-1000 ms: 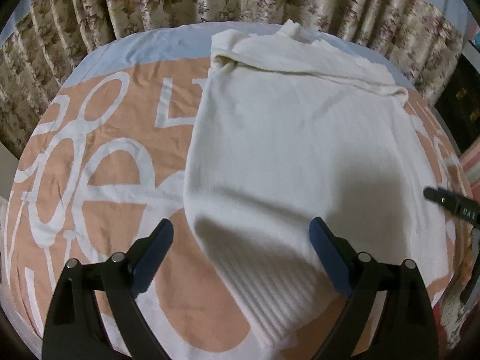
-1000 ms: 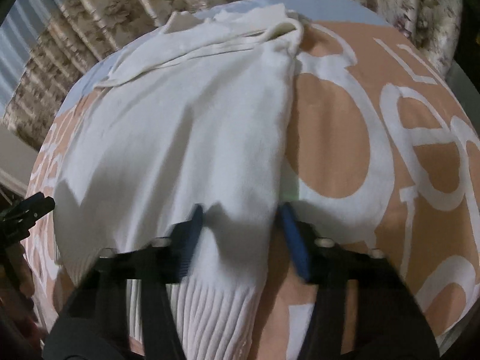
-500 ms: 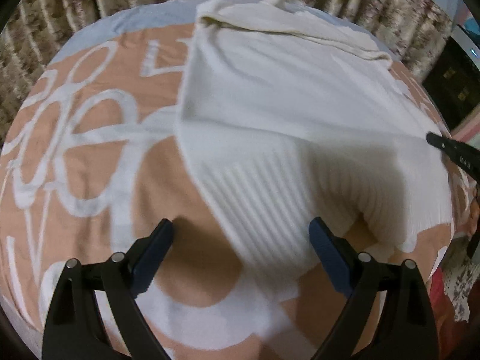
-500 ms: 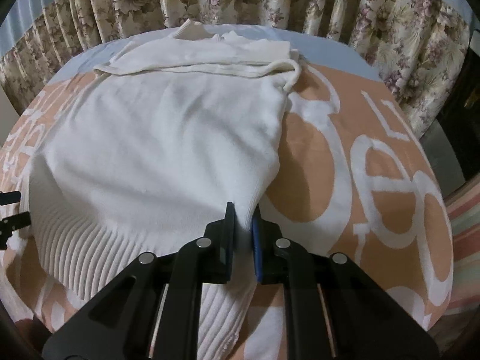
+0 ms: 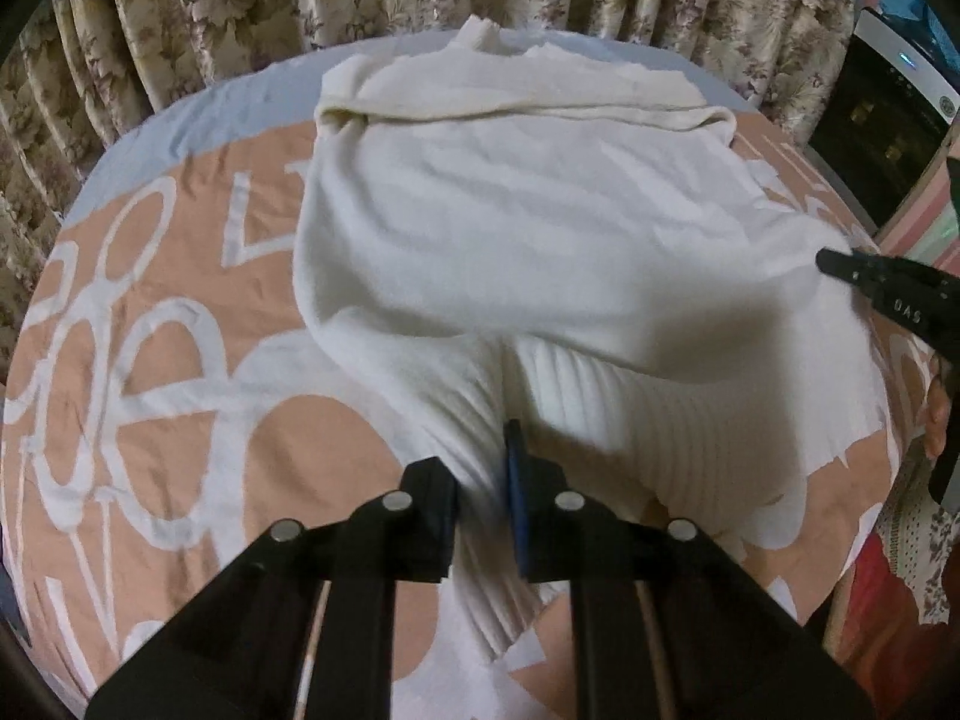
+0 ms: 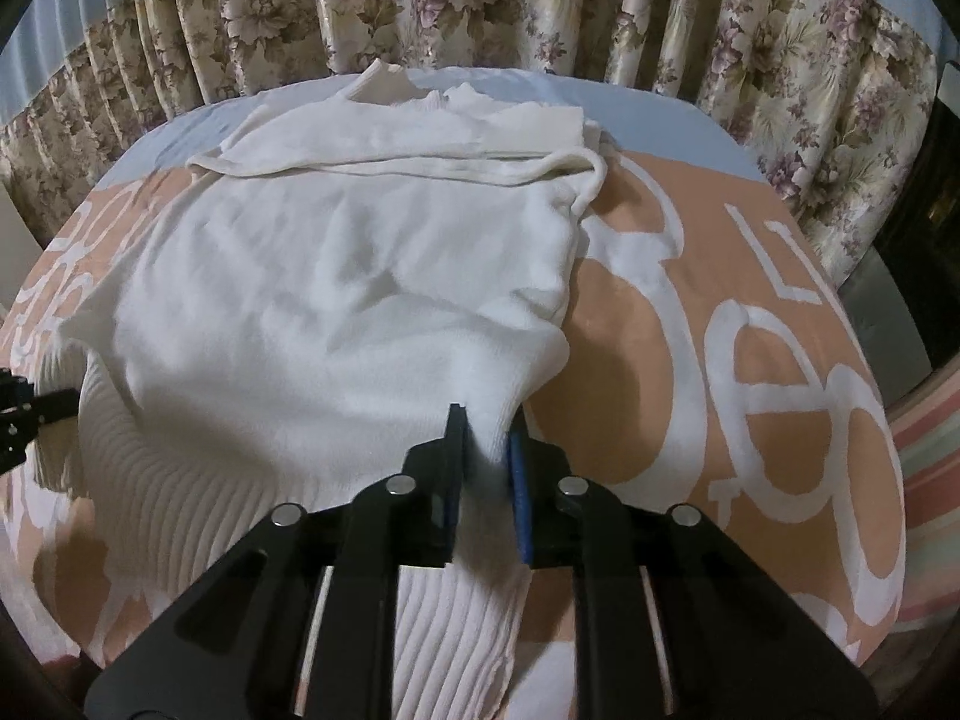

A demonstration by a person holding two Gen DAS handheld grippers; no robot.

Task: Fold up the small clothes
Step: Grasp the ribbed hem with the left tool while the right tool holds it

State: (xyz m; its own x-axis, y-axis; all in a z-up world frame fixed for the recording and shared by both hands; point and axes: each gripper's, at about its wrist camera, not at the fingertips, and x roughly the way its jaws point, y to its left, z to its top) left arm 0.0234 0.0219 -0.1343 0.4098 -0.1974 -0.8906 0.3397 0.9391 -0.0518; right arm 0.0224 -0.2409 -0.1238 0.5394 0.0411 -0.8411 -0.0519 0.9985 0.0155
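Two grippers each pinch a near corner of the white sweater (image 5: 510,228), which lies spread on the orange-and-white bedspread (image 5: 180,360), its sleeves already folded across the far end by the floral curtain (image 6: 480,0). The left gripper (image 5: 483,480) has just been closing, and its jaws now clamp a bunch of the ribbed hem at the sweater's left corner. The right gripper (image 6: 486,468) is clamped on the right corner, just above the ribbing; its jaws have just been easing apart a little, yet cloth sits squeezed between them. In the left view the right gripper's tip shows at the sweater's far side edge, and the hem between the two corners sags in a loose arc. The step in hand looks like the grasp before the bottom-to-top fold. The next move calls for lifting both corners together, keeping the hem taut and level, then carrying it away toward the folded sleeves and laying it down square. The right grip may need firming first.
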